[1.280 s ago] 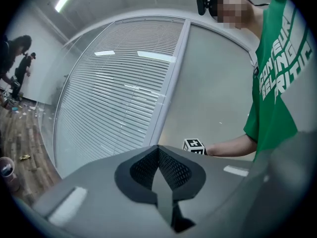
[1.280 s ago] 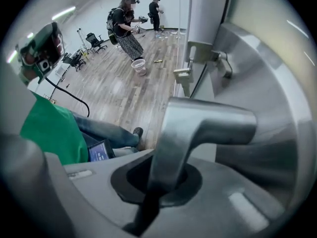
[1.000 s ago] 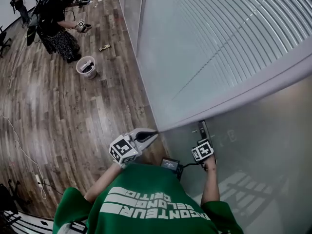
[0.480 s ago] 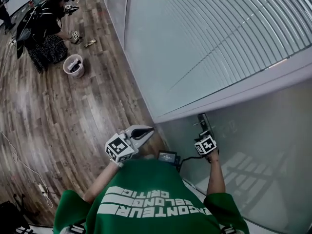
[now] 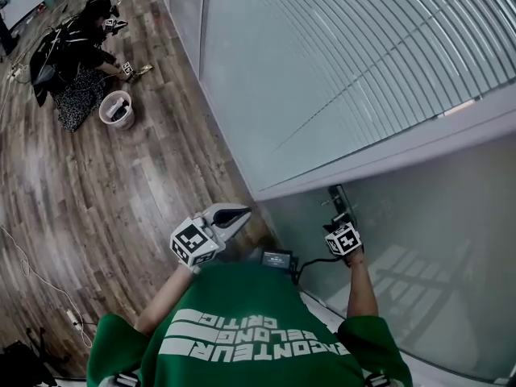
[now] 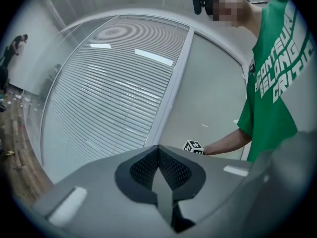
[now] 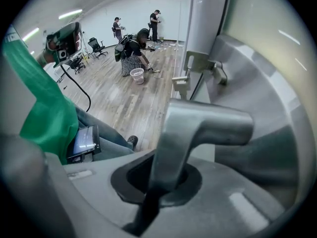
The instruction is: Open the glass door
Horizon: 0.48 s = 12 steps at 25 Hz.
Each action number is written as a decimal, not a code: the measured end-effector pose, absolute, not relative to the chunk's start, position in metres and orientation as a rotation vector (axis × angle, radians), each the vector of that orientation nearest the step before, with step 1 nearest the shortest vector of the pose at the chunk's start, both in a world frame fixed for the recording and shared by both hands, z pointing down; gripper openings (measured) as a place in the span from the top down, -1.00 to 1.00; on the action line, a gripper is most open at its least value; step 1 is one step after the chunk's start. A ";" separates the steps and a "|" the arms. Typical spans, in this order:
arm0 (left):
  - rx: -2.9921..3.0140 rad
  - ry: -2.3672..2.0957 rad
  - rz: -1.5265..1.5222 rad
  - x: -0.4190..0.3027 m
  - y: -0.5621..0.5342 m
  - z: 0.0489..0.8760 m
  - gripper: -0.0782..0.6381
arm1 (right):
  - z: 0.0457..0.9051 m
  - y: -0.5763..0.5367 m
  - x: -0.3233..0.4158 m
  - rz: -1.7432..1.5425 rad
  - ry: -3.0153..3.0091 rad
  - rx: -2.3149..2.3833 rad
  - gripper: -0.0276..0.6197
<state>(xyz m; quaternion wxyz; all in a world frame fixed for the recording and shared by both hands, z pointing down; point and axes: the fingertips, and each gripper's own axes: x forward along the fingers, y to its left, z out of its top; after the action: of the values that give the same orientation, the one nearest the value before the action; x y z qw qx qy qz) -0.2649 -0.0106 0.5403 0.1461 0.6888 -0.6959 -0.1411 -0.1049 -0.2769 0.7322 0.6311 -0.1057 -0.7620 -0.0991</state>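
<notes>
Grey left gripper (image 5: 235, 214) of mine held level, jaws together and empty, right arm reaching forward and down, my right gripper (image 5: 344, 226) clamped on the brushed-metal lever handle (image 7: 198, 125) of the frosted glass door (image 5: 427, 216) at far right.

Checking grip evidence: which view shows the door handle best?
The right gripper view: the door handle fills it, clamped in the right gripper. The head view shows only a small bit above that gripper's marker cube; the left gripper view shows none.

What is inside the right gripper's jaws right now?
The metal door handle, a lever, with the right gripper shut on it. The handle's lower end is covered by the jaws, so it cannot be seen.
</notes>
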 end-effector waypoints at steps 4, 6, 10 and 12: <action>1.988 -1.996 -0.401 -0.263 -0.012 0.541 0.75 | 0.736 -0.271 -0.113 -0.219 -1.821 -0.241 0.94; 1.989 -1.993 -0.394 -0.263 -0.014 0.537 0.74 | 0.734 -0.269 -0.117 -0.219 -1.865 -0.244 0.94; 1.992 -1.980 -0.378 -0.264 -0.029 0.541 0.74 | 0.736 -0.274 -0.124 -0.225 -1.895 -0.244 0.94; 1.983 -1.981 -0.365 -0.262 -0.037 0.549 0.74 | 0.745 -0.277 -0.130 -0.228 -1.950 -0.247 0.94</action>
<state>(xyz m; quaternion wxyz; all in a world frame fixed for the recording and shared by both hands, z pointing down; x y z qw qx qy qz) -0.2620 -0.0372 0.5486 0.1568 0.6929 -0.6921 -0.1274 -0.1299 -0.2768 0.7447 0.5494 -0.1045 -0.8234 -0.0963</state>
